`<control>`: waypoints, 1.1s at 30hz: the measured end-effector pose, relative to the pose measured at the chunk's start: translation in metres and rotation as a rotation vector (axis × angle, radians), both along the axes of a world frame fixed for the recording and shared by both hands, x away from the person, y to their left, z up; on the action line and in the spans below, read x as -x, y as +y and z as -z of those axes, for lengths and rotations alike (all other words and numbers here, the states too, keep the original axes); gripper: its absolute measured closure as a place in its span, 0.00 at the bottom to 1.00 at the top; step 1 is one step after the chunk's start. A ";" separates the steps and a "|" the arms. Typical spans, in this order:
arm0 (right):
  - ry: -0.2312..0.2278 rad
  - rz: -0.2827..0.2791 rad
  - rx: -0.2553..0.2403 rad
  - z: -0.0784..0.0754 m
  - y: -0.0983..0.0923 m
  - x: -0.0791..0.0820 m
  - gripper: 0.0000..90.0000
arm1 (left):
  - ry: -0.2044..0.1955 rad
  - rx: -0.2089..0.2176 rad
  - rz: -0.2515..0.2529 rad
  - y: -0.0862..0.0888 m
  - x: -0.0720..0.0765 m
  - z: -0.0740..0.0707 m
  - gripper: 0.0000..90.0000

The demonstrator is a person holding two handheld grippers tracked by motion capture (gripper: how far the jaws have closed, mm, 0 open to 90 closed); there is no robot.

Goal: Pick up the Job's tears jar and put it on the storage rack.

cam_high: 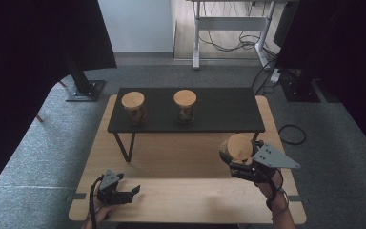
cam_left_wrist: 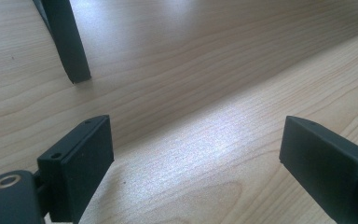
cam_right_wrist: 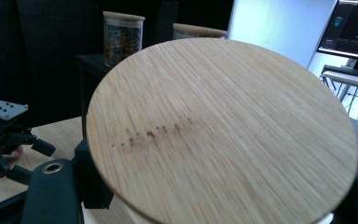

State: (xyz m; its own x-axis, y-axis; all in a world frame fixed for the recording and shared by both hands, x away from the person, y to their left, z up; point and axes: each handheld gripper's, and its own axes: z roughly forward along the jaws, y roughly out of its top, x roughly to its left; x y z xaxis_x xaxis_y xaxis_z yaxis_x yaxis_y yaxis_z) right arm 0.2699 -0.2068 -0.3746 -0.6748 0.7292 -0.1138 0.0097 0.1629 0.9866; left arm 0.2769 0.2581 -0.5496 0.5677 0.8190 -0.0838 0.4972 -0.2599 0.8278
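A glass jar with a round wooden lid (cam_high: 238, 146) hangs above the table's right side, and my right gripper (cam_high: 235, 157) is shut on it. In the right gripper view the lid (cam_right_wrist: 223, 126) sits tilted and close between the black jaws. Two more jars with wooden lids stand on a low black shelf (cam_high: 219, 114): one at its left (cam_high: 134, 108), one near its middle (cam_high: 185, 106). My left gripper (cam_high: 132, 193) rests low at the table's front left. It is open, with bare wood between its pads (cam_left_wrist: 81, 158).
The black shelf stands on thin legs (cam_left_wrist: 67, 42) across the back of the wooden table (cam_high: 181, 191). Dark curtains hang on both sides. Behind the table are a desk frame with cables (cam_high: 228, 38) and a monitor (cam_right_wrist: 354, 28).
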 end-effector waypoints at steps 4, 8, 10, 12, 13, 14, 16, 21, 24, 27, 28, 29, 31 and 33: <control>-0.007 -0.002 -0.003 -0.005 0.001 -0.004 0.27 | 0.001 0.000 0.000 0.000 0.000 0.000 0.10; -0.011 0.000 0.002 -0.009 0.003 -0.007 0.27 | 0.000 0.000 0.000 0.000 0.000 0.000 0.10; -0.011 -0.003 0.007 -0.012 0.004 -0.009 0.27 | -0.001 -0.001 0.001 0.000 0.000 0.000 0.10; -0.015 -0.001 0.020 -0.014 0.005 -0.011 0.27 | 0.000 -0.002 0.002 0.000 0.000 0.000 0.10; -0.015 0.000 0.023 -0.015 0.005 -0.012 0.27 | 0.000 -0.002 0.002 0.000 0.000 0.000 0.10; -0.014 0.000 0.025 -0.016 0.005 -0.013 0.27 | 0.000 -0.002 0.002 0.000 0.000 0.000 0.10; -0.014 -0.001 0.029 -0.017 0.006 -0.015 0.27 | 0.000 -0.003 0.002 0.000 0.000 0.000 0.10; -0.017 -0.002 0.035 -0.021 0.008 -0.020 0.27 | 0.000 -0.003 0.001 0.000 0.000 0.000 0.10; -0.017 -0.002 0.035 -0.023 0.008 -0.022 0.27 | 0.000 -0.003 0.002 0.000 0.000 0.000 0.10; -0.018 0.003 0.035 -0.026 0.009 -0.024 0.27 | 0.000 -0.003 0.002 0.000 0.000 0.000 0.10; -0.021 0.004 0.035 -0.027 0.009 -0.025 0.27 | -0.001 -0.003 0.003 0.000 0.000 0.000 0.10; -0.020 0.005 0.035 -0.027 0.009 -0.025 0.27 | -0.001 -0.003 0.003 0.000 0.000 0.000 0.10; -0.021 0.006 0.035 -0.029 0.009 -0.027 0.27 | -0.002 -0.003 0.003 0.000 0.000 0.000 0.10; -0.021 0.009 0.038 -0.030 0.009 -0.028 0.27 | -0.001 -0.004 0.004 0.000 0.000 0.000 0.10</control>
State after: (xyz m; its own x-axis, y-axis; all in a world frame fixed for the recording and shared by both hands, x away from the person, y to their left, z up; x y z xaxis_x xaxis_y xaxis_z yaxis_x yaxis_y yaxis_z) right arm 0.2982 -0.1980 -0.3449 -0.6653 0.7303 -0.1553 -0.0093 0.1999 0.9798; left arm 0.2766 0.2577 -0.5495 0.5712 0.8170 -0.0796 0.4952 -0.2657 0.8271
